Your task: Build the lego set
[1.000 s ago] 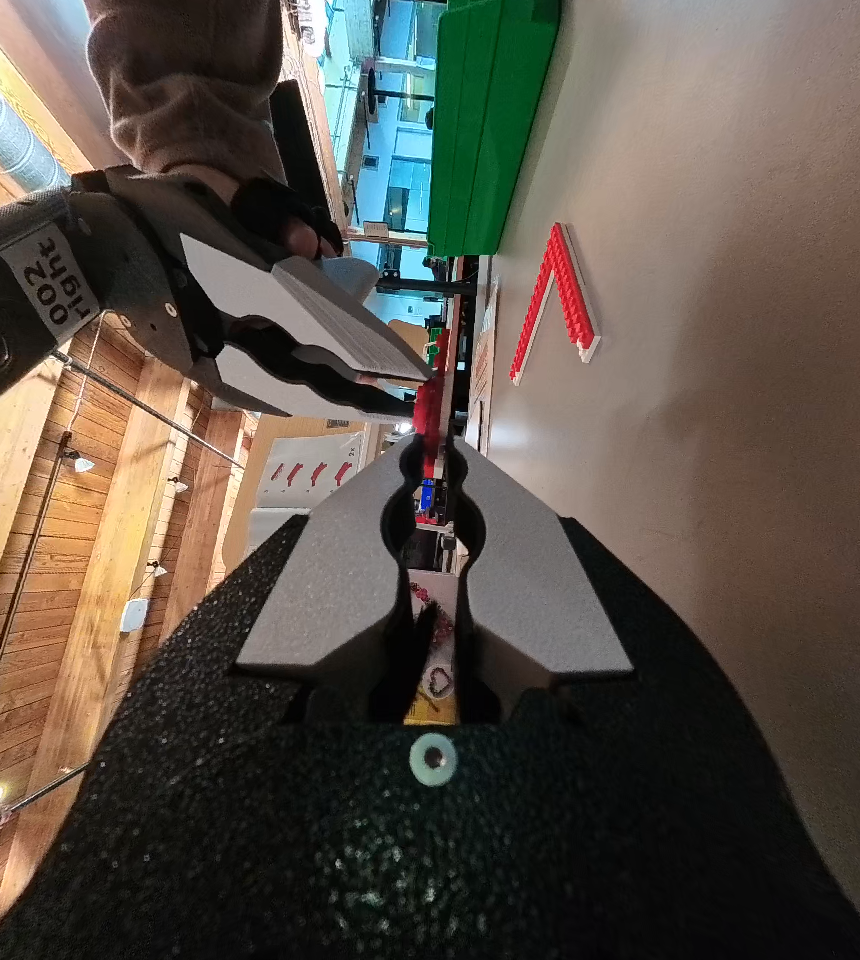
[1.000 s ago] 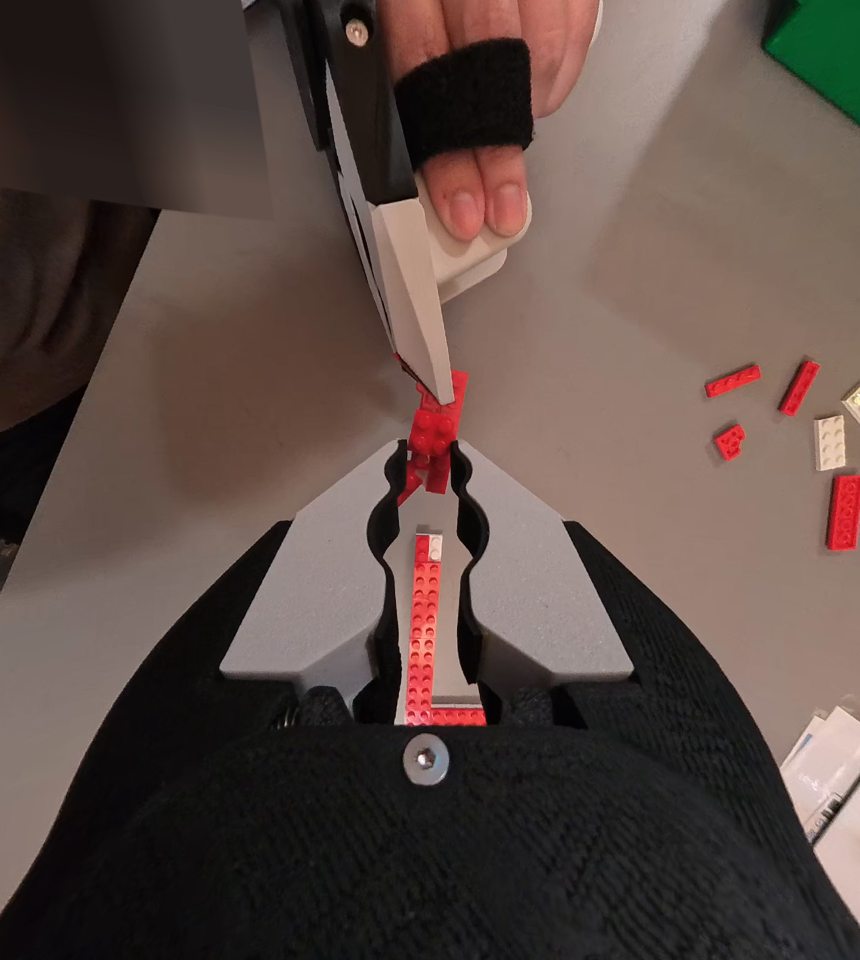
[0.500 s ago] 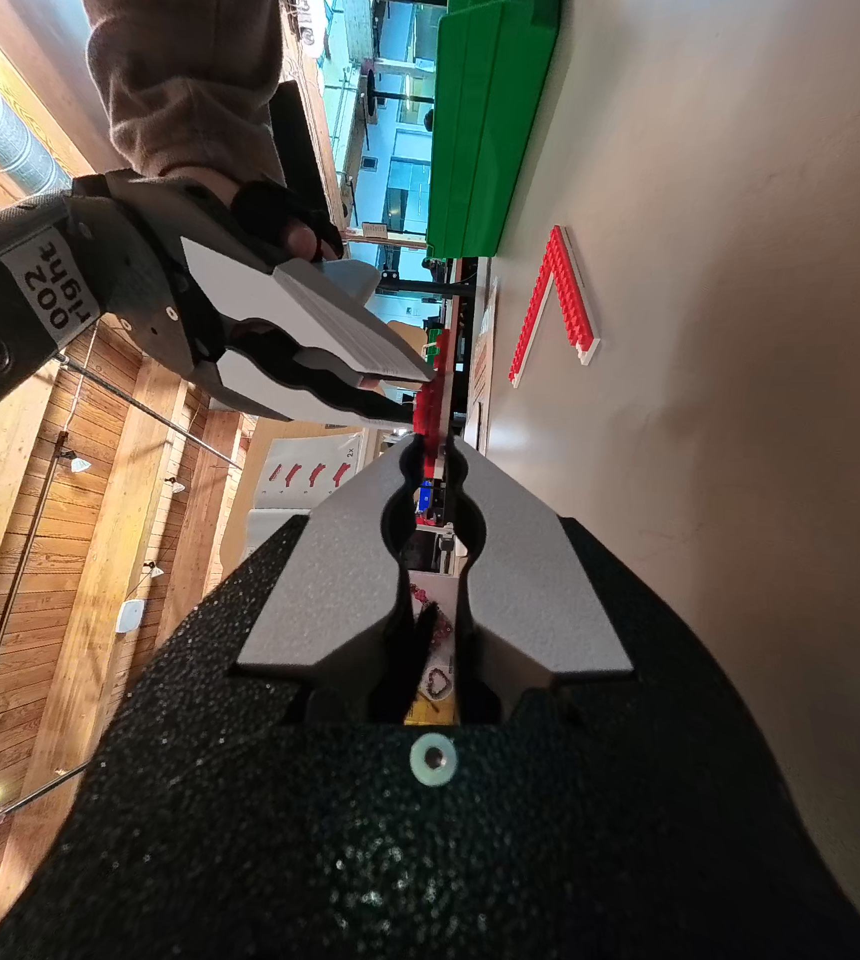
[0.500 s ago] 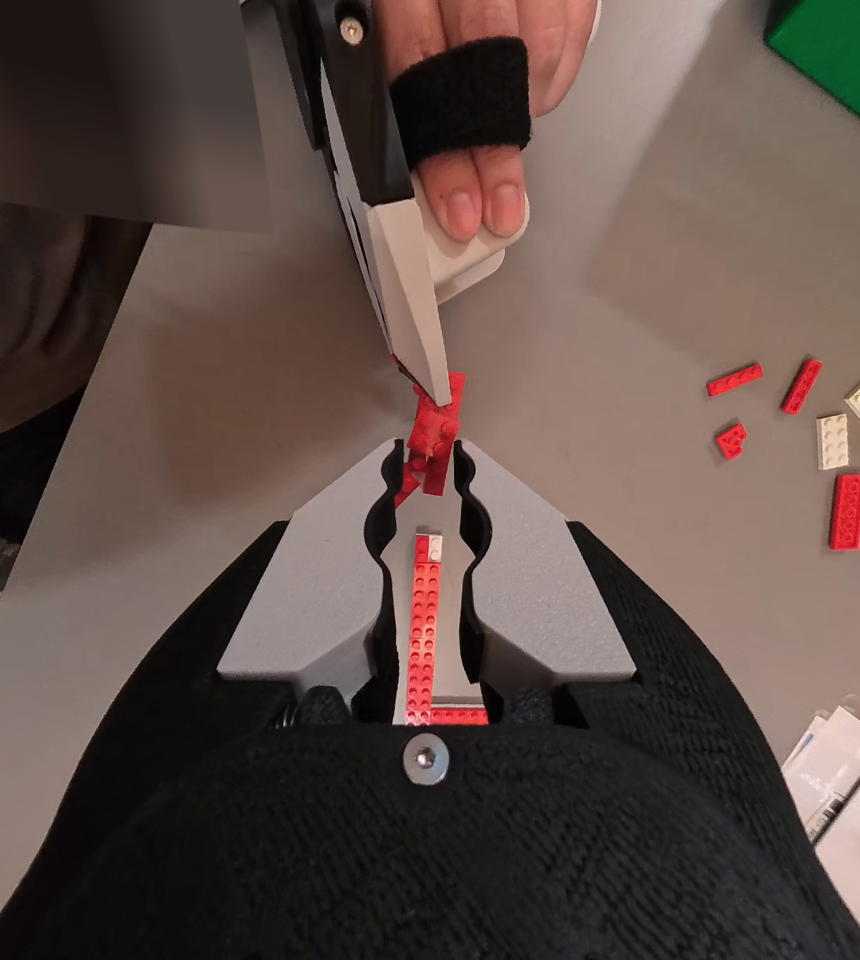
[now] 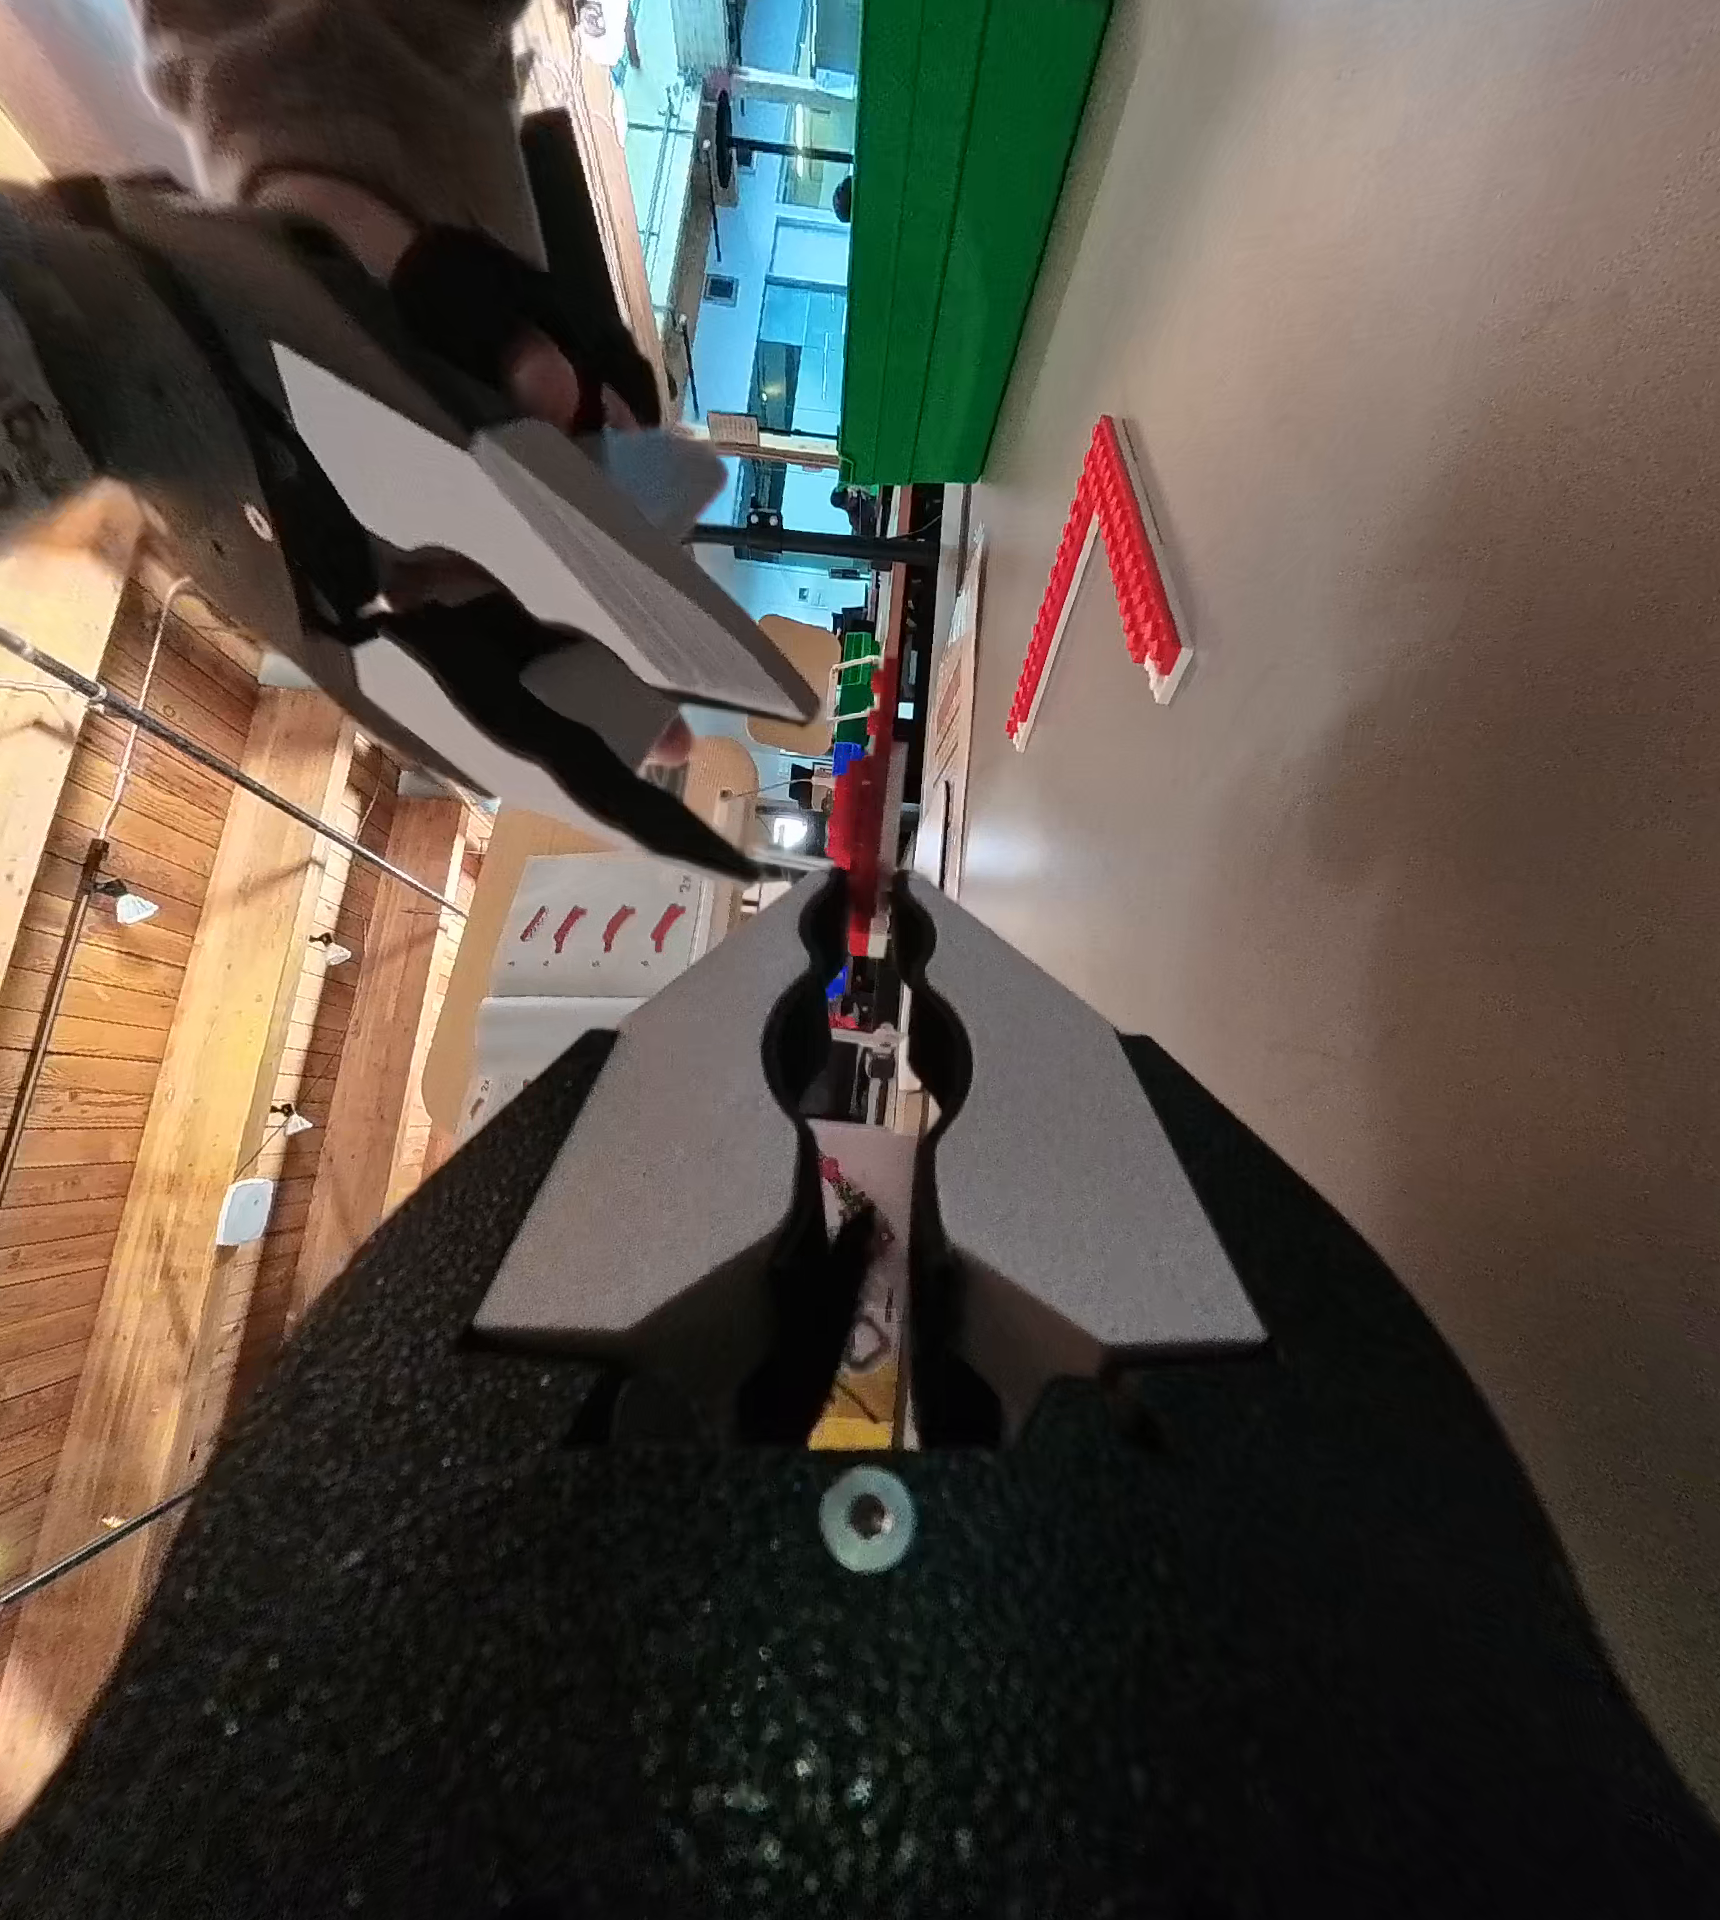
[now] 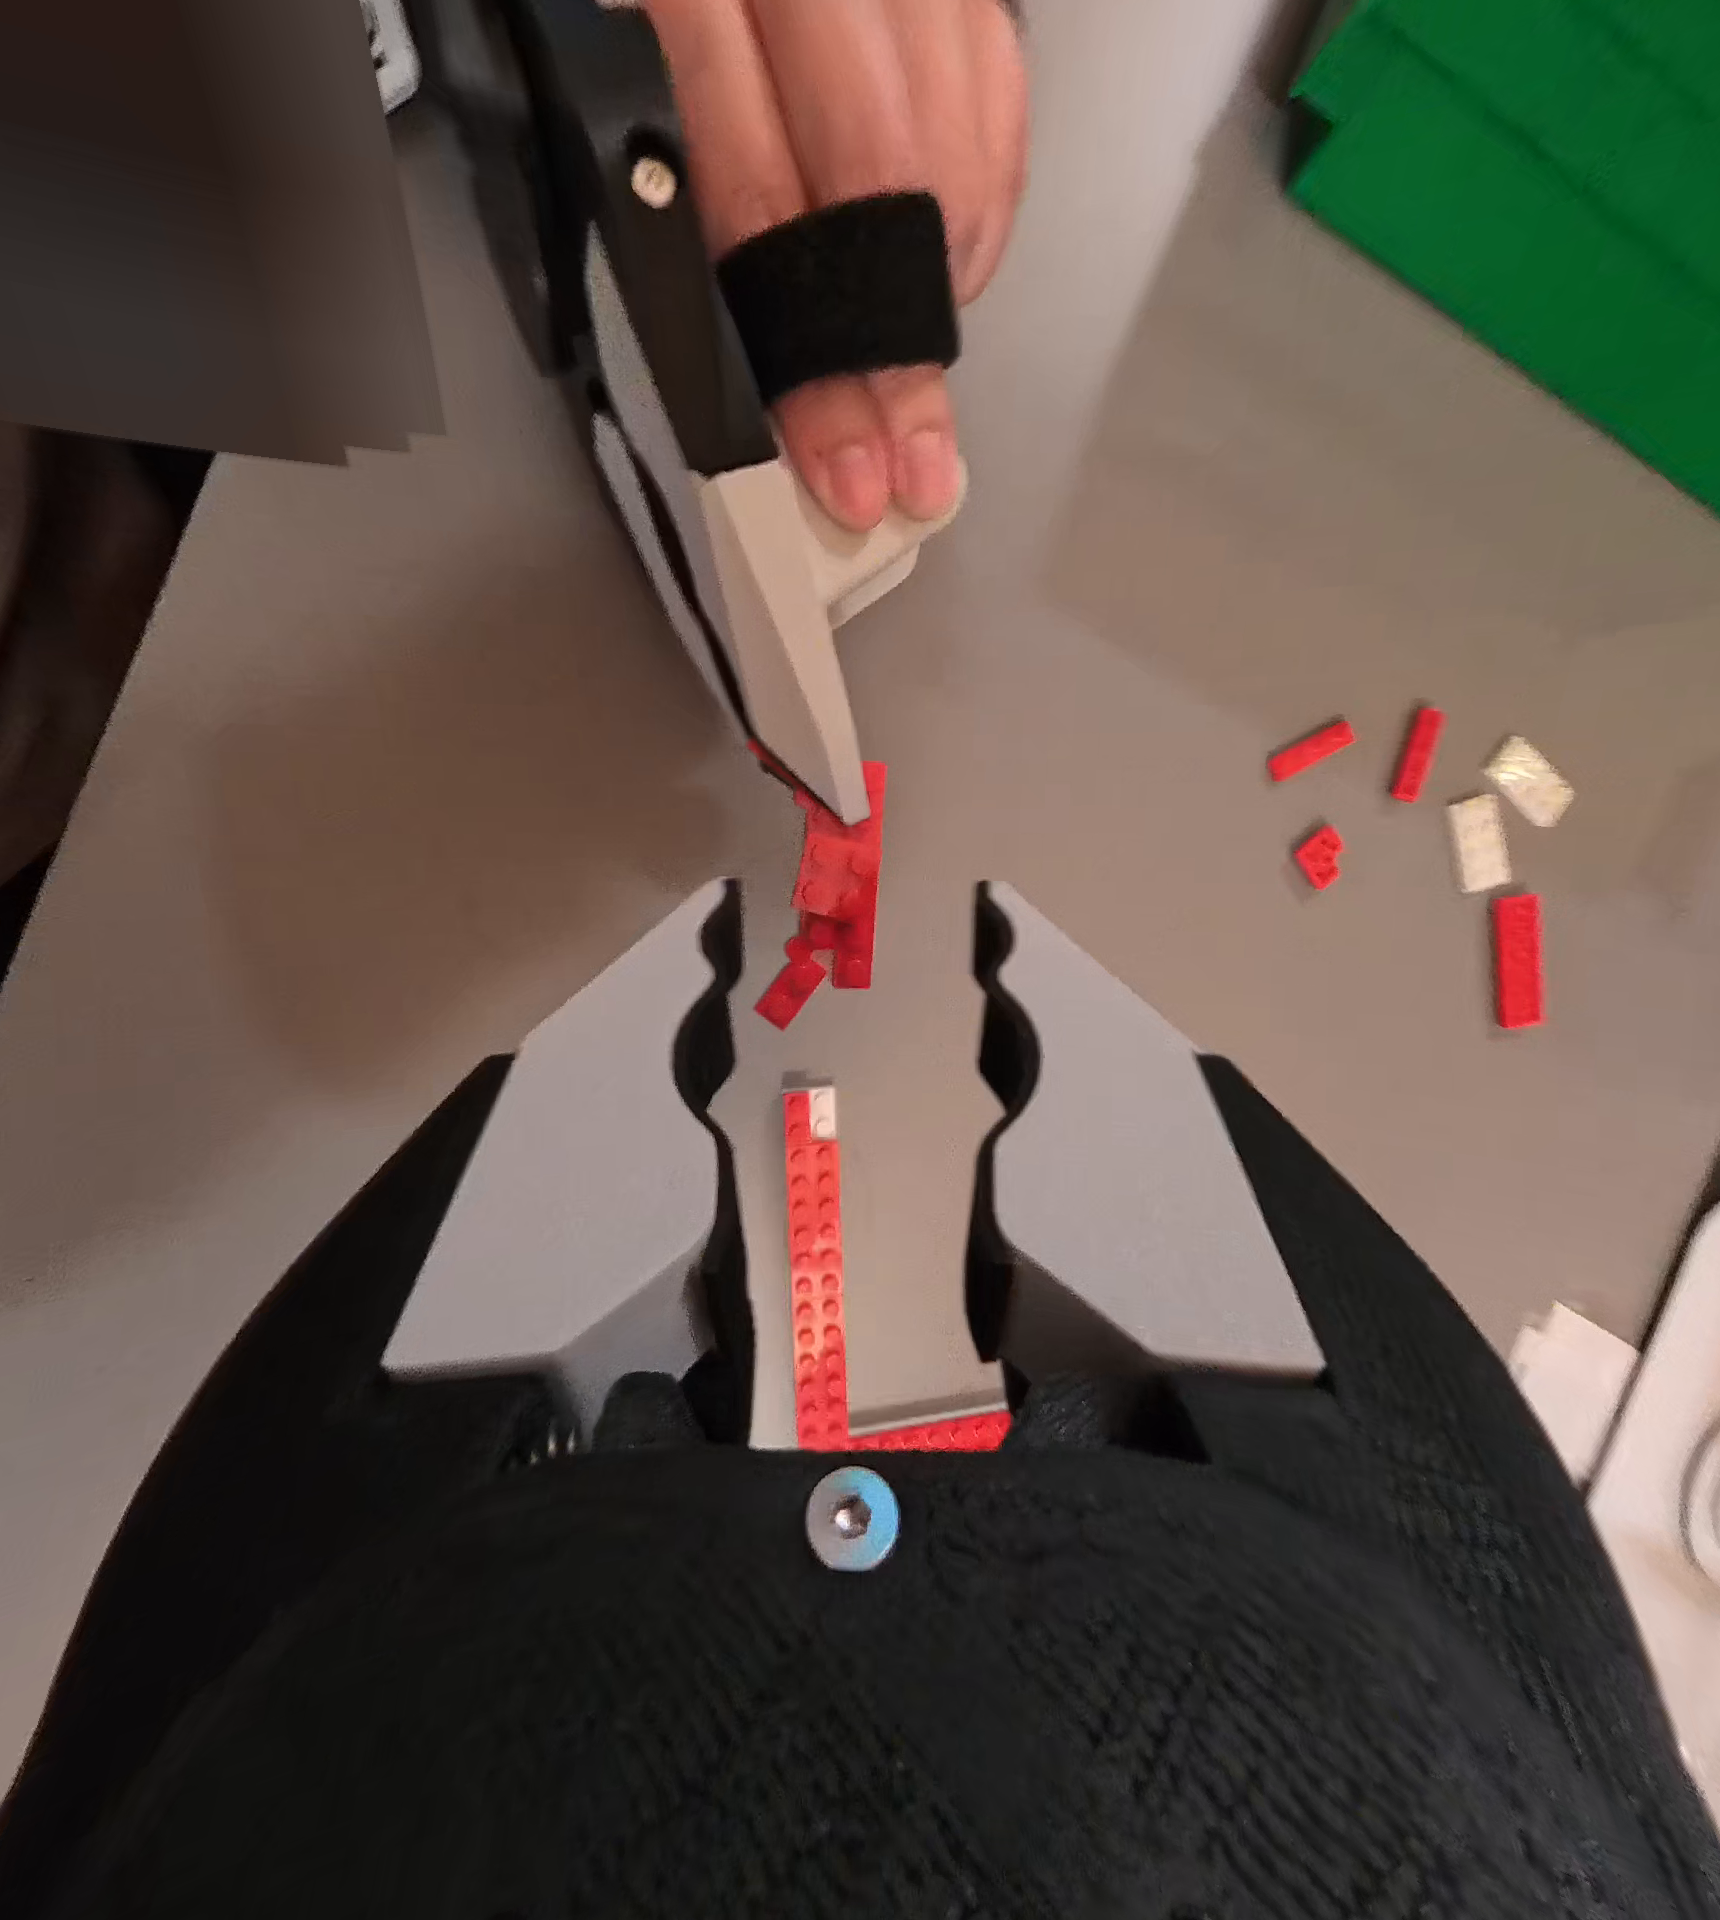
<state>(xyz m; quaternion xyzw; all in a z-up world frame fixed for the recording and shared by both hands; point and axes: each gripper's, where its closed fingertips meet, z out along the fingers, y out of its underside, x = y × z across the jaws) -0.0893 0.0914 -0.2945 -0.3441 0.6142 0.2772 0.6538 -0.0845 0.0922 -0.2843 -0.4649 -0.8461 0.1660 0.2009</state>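
My left gripper (image 5: pixel 861 883) is shut on a small red Lego assembly (image 5: pixel 856 831) and holds it above the grey table. In the right wrist view the left gripper (image 6: pixel 835 805) comes in from the top, and the red assembly (image 6: pixel 835 883) hangs from its tips. My right gripper (image 6: pixel 856 899) is open, its jaws on either side of the assembly and apart from it. It also shows in the left wrist view (image 5: pixel 773 795), open. A red and white L-shaped Lego frame (image 6: pixel 814 1247) (image 5: pixel 1142 561) lies flat on the table.
Loose red bricks (image 6: pixel 1516 956) and white bricks (image 6: pixel 1477 857) lie on the table to the right. A green box (image 6: pixel 1583 229) (image 5: pixel 939 208) stands at the far side. White papers and a tray (image 6: pixel 1718 1455) sit at the right edge. A person's hand (image 6: pixel 856 312) holds the left gripper.
My right gripper has opened and let go of the red assembly. The left gripper still holds the assembly.
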